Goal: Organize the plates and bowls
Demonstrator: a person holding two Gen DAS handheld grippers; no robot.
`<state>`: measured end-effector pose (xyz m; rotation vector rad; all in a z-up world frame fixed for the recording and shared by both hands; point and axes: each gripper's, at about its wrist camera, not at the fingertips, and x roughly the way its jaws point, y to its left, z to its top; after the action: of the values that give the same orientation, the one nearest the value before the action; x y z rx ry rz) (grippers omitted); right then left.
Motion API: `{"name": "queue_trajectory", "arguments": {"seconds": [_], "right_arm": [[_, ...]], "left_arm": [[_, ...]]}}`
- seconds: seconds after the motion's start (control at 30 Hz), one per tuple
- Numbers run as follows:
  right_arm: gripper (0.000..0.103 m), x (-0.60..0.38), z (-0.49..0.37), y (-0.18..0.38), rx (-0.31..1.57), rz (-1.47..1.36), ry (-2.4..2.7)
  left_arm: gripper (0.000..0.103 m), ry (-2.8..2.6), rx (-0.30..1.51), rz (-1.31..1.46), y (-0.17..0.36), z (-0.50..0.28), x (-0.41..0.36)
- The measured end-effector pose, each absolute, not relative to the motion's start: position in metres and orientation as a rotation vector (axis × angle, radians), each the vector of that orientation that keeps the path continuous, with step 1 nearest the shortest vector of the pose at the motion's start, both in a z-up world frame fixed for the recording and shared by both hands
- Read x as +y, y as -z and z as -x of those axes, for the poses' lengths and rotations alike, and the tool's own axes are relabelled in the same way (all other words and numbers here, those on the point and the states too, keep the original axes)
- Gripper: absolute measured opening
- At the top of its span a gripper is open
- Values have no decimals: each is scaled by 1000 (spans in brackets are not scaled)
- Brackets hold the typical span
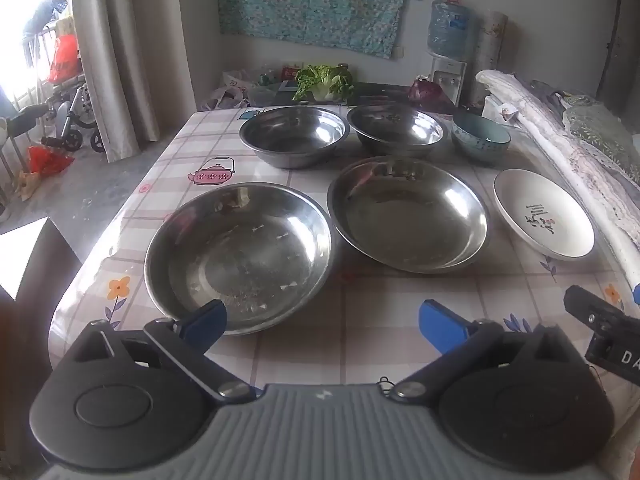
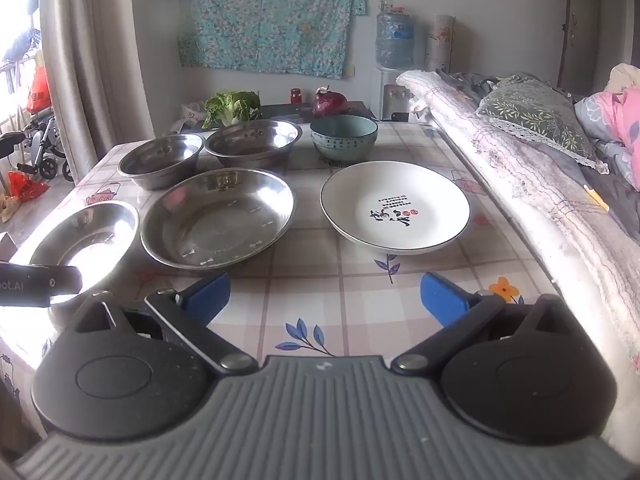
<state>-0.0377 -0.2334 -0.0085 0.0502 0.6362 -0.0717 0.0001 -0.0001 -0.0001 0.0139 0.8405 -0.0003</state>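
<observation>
Two shallow steel plates sit on the table: one near left [image 1: 239, 254] [image 2: 82, 240], one in the middle [image 1: 408, 213] [image 2: 218, 216]. Behind them stand two steel bowls, left [image 1: 294, 135] [image 2: 161, 159] and right [image 1: 396, 129] [image 2: 253, 142], and a teal ceramic bowl [image 1: 480, 138] [image 2: 343, 136]. A white plate with black calligraphy [image 1: 544, 213] [image 2: 395, 212] lies at the right. My left gripper [image 1: 322, 322] is open and empty, its left fingertip over the near plate's rim. My right gripper [image 2: 324, 300] is open and empty, in front of the white plate.
The table [image 2: 328, 280] has a checked floral cloth. A bed with rolled bedding [image 2: 540, 176] borders its right side. Cabbage [image 2: 230, 108] and a red cabbage [image 2: 330, 104] sit on a dark surface behind. A wheelchair [image 1: 76, 116] stands by the curtain at left. The right gripper's body [image 1: 604, 332] shows in the left view.
</observation>
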Motion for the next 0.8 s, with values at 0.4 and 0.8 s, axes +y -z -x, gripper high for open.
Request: {"name": "queue_trajectory", "arguments": {"seconds": [0.4,0.8], "right_arm": [[102,-232,26,8,675,-28,28],[102,-235,11,7,694,-26,27]], "left_arm": [[103,4,838,-14,-3,-2,-9],[103,28,873,15,3,-14,-9]]}}
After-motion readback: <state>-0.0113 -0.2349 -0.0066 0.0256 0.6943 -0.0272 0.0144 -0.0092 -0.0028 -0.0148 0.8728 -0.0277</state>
